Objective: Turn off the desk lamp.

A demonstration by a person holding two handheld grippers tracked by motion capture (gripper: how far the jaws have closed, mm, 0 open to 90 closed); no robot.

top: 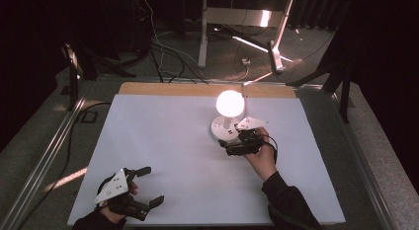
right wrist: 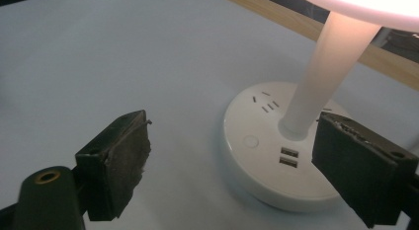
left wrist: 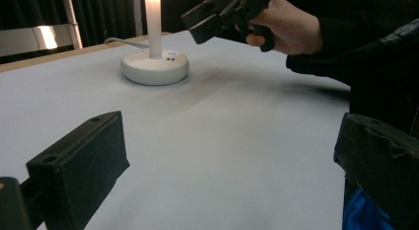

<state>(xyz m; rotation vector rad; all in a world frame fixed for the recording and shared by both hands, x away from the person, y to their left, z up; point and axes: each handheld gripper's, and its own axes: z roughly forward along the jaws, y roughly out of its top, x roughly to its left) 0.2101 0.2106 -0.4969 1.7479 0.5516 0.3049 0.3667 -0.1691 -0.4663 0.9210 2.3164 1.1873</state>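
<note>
A lit white desk lamp stands on the table right of centre, with a glowing globe over a round base. The base carries a round button, two USB ports and socket slots around the stem. My right gripper hovers at the base's near edge. It is open and the base lies ahead between its jaws, untouched. My left gripper rests open near the front left edge, holding nothing. It faces the lamp base and the right gripper.
A white sheet covers the table, with a wooden strip along the far edge. The lamp's cord runs off the back. Beyond the table are cables on the floor and a white stand.
</note>
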